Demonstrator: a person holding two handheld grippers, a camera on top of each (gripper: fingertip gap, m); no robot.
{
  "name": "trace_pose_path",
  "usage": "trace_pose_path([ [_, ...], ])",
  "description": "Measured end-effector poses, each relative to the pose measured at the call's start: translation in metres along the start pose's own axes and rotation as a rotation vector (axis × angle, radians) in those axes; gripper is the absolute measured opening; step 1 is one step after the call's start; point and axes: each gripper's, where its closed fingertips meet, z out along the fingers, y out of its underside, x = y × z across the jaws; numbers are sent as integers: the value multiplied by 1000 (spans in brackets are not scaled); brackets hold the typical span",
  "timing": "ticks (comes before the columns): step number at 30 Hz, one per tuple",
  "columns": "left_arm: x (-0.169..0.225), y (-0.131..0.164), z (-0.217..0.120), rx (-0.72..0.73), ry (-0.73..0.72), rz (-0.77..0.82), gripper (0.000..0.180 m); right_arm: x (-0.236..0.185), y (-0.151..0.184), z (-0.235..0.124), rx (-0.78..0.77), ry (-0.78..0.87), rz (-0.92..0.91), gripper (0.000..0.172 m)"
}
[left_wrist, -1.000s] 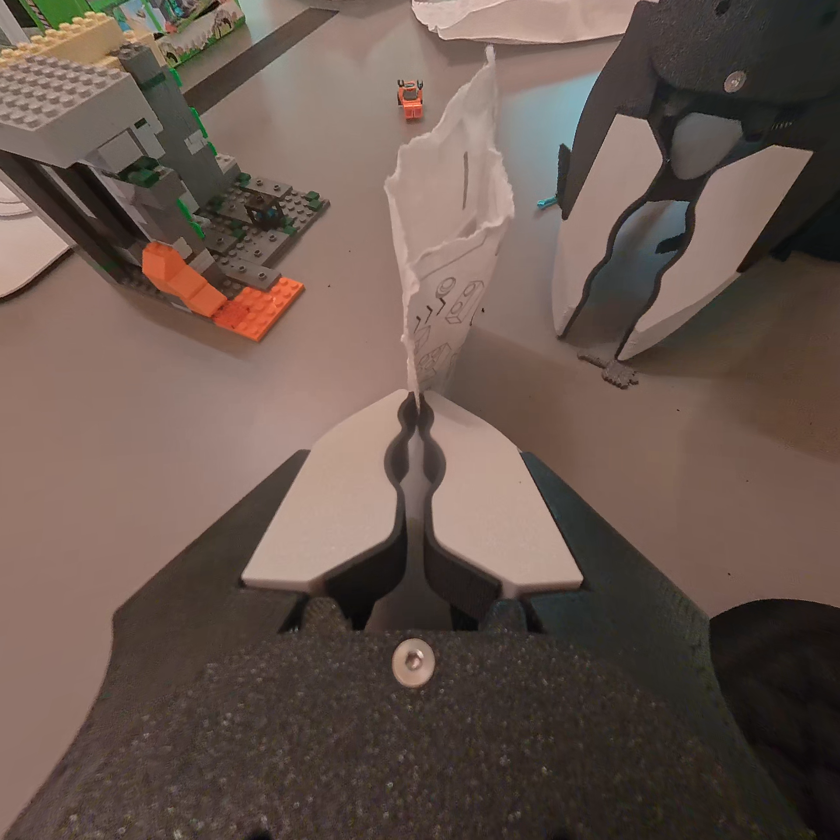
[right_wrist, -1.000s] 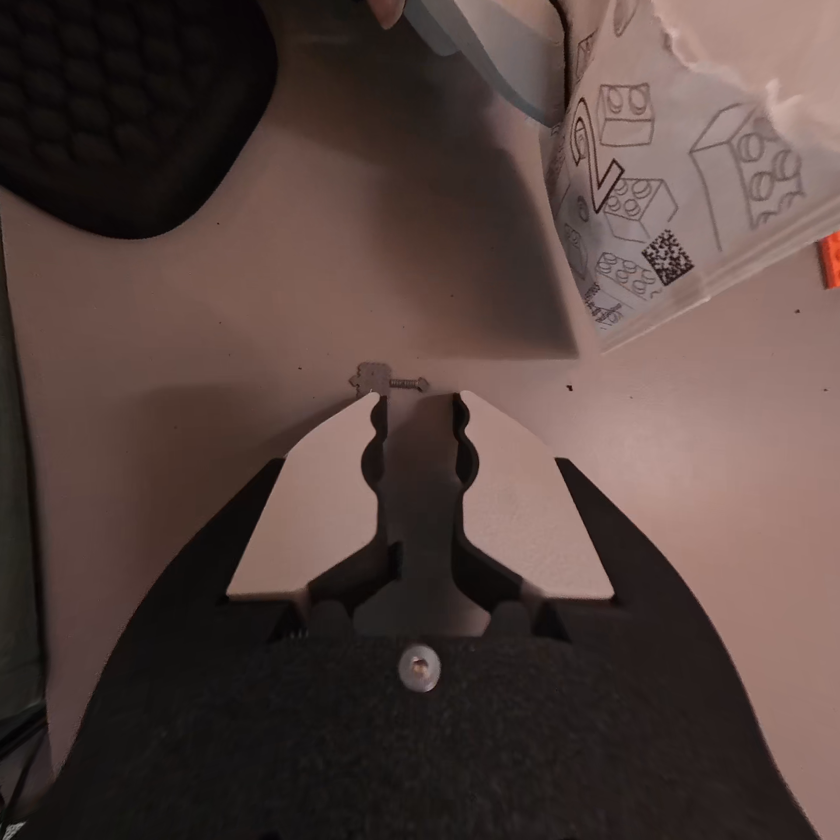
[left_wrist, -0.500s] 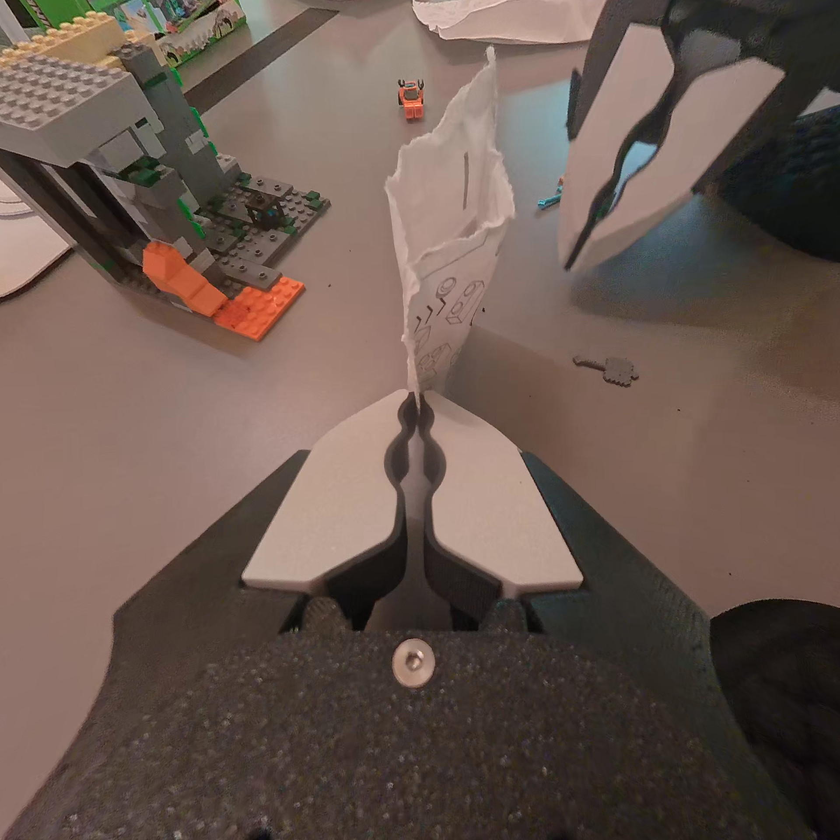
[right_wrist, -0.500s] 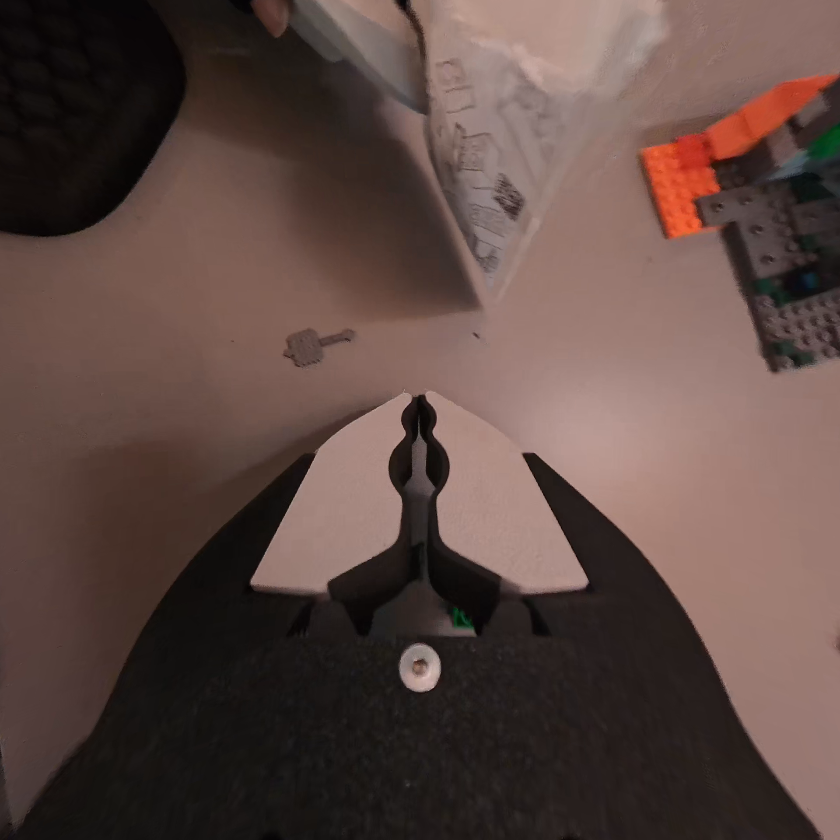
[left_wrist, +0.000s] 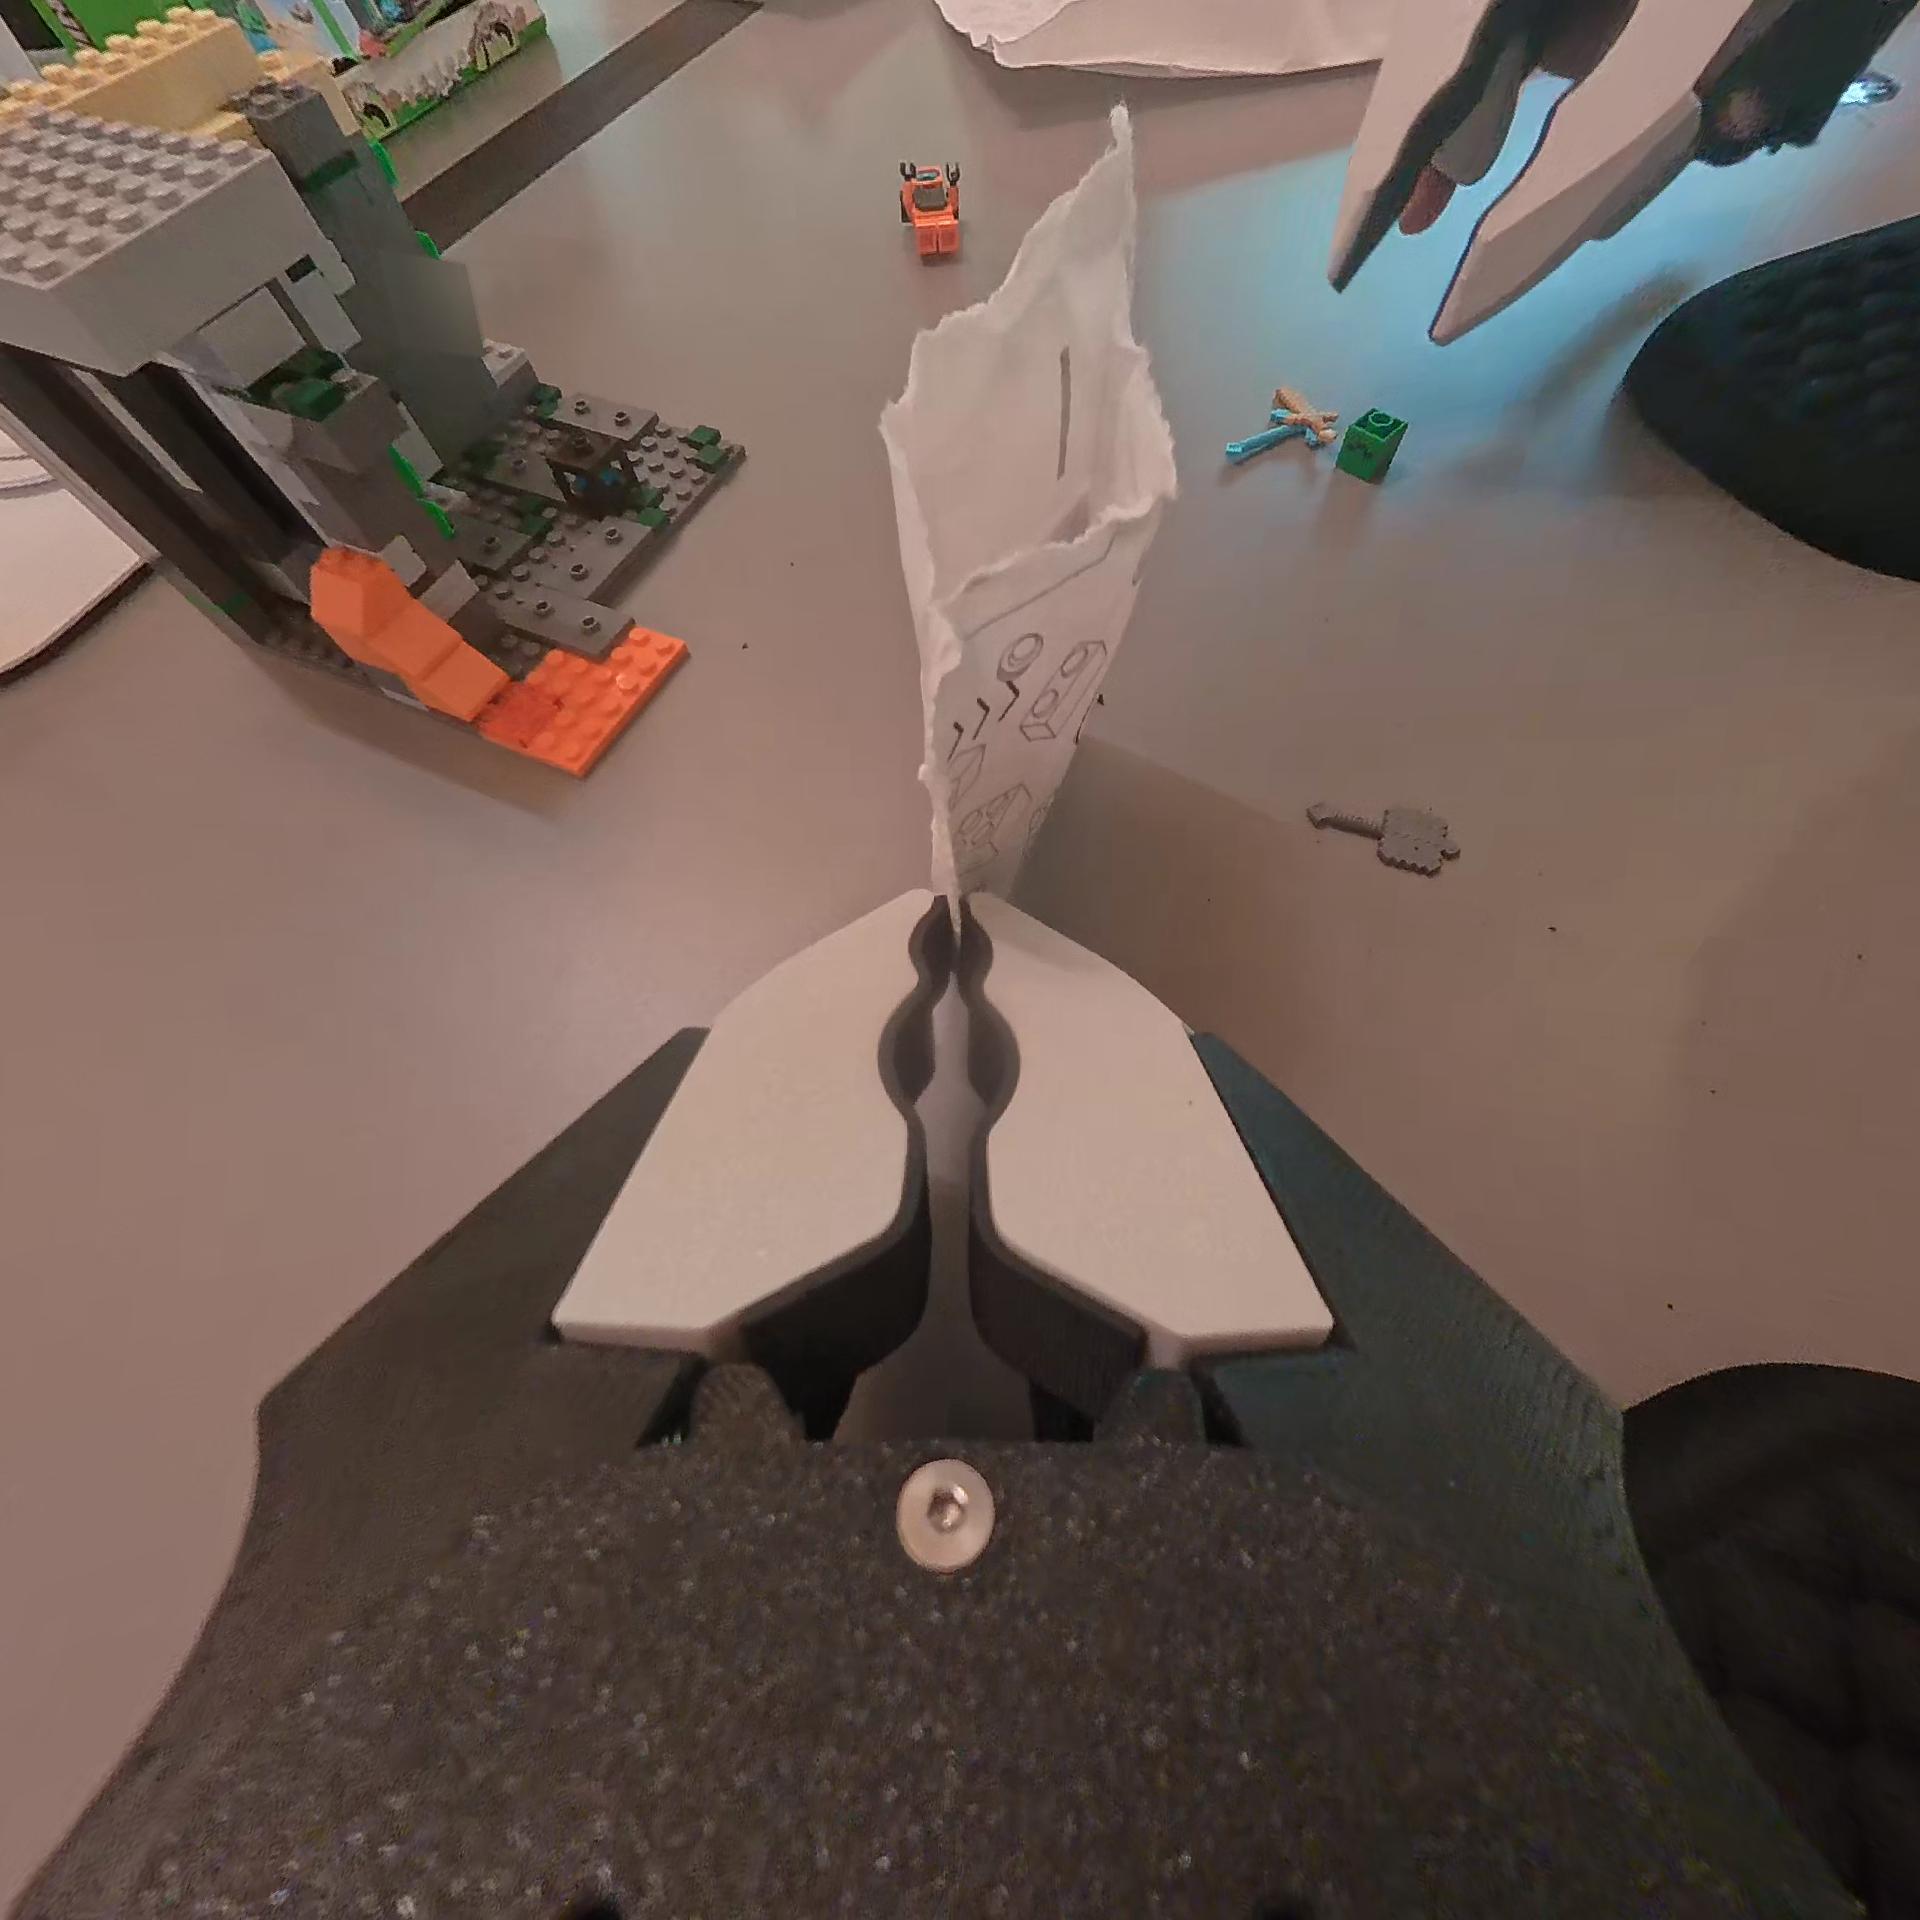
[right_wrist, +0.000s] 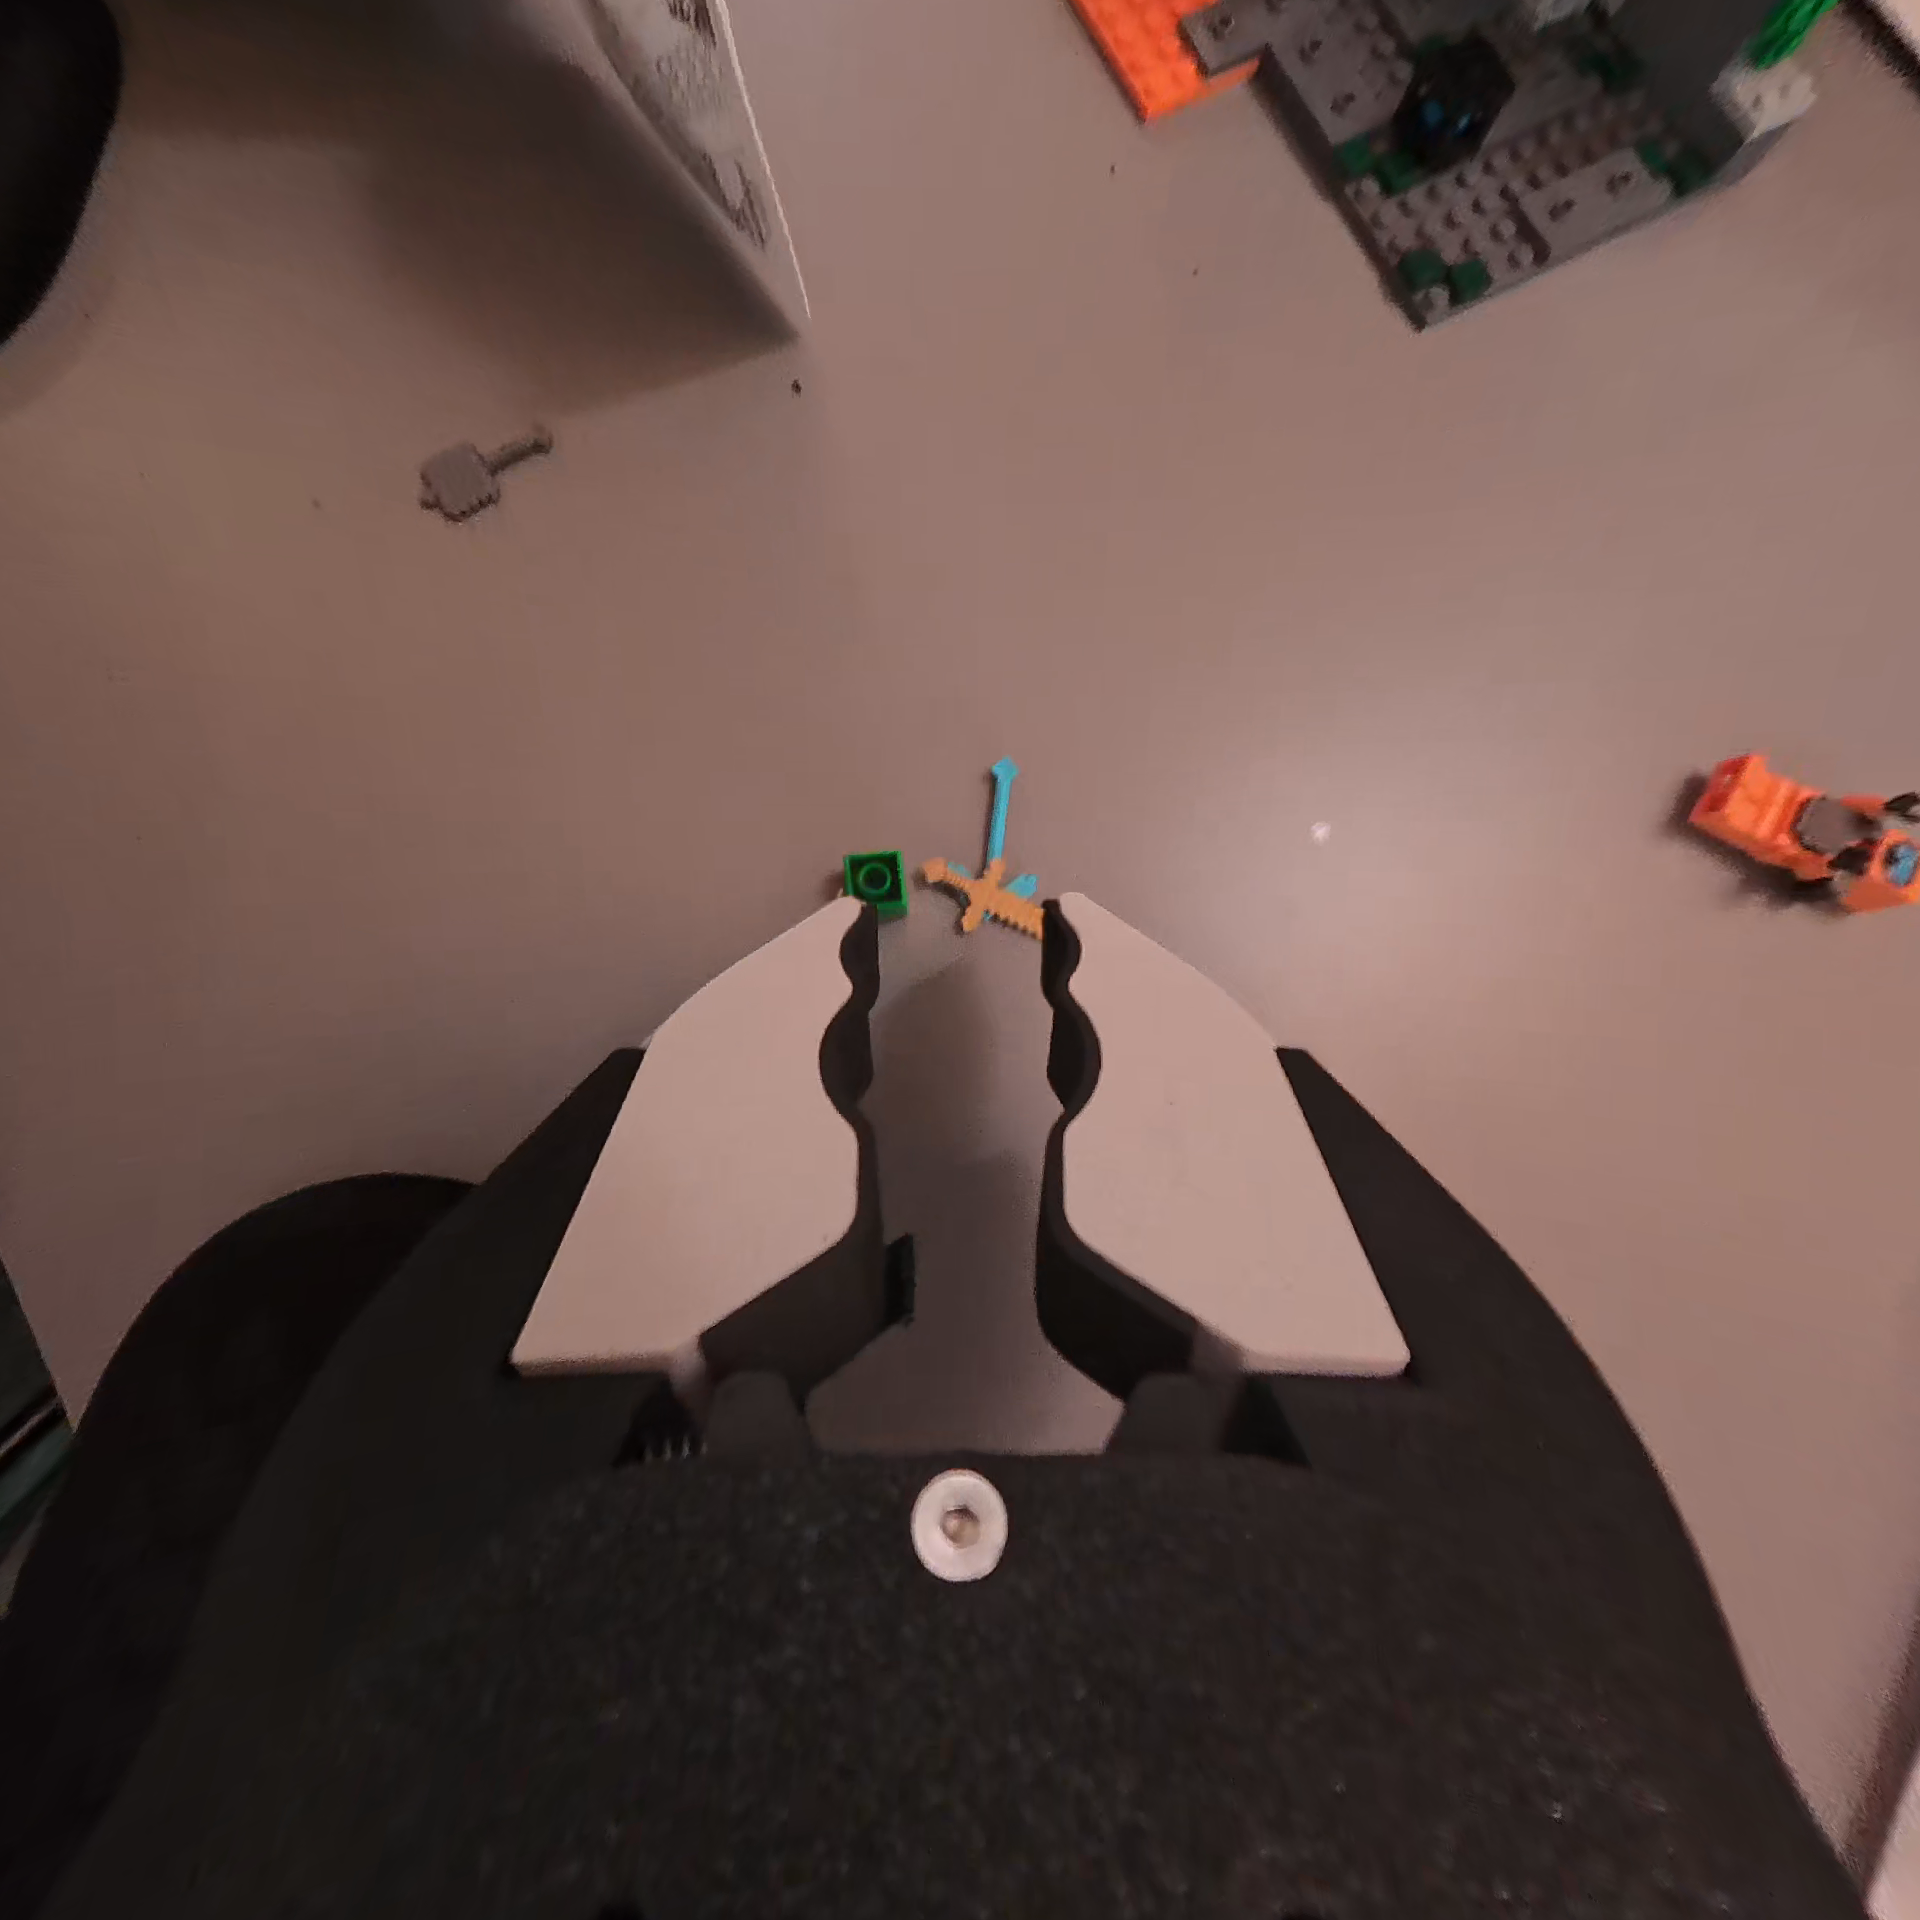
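The left gripper (left_wrist: 954, 906) had its jaws closed on the bottom corner of a torn white paper bag (left_wrist: 1023, 540), and both pads pressed on the paper. The bag stood up from the tips, open and ragged at its top, with line drawings of bricks on its side. Its lower edge showed also at the top of the right wrist view (right_wrist: 727, 177).

The right gripper (right_wrist: 954, 914) hung above the grey bench (left_wrist: 312, 987) with its jaws open and nothing between them. Just in front of its left tip lay a small green brick (right_wrist: 875, 883). Just beside the right tip lay a tan toy sword (right_wrist: 987, 902), crossed over a light blue toy sword (right_wrist: 1000, 821). In the left wrist view this gripper (left_wrist: 1397, 301) was seen high over the same 3 pieces, and not touching them.

A grey toy axe (left_wrist: 1392, 831) lay flat on the bench to the right of the bag, well apart from both grippers. A brick building (left_wrist: 312, 447) in grey, green and orange stood at the left of the bag. A small orange figure (left_wrist: 932, 213) lay farther back, and a dark cushion (left_wrist: 1787, 416) was at the right edge.
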Motion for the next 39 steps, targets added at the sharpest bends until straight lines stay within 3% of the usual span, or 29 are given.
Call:
trace_pose_path([
  [10,0,0,1,-4,0,4,0,-17,8,18,-6,-11,-8,24],
  [13,1,0,0,-1,0,5,0,-23,4,21,1,-39,-19,12],
  [17,1,0,0,1,2,4,0,-46,-18,12,127,-167,-53,12],
  [23,4,1,1,-9,13,19,0,-62,-44,-3,271,-202,-118,11],
  [30,27,0,5,-19,103,94,0,-76,-126,-6,490,-129,-236,11],
  [33,31,0,5,-17,119,100,0,-79,-146,8,487,-103,-271,12],
  [37,34,0,5,-16,137,107,0,-72,-154,27,461,-19,-300,14],
  [39,34,0,5,-18,140,109,0,-75,-153,28,448,-51,-292,17],
])
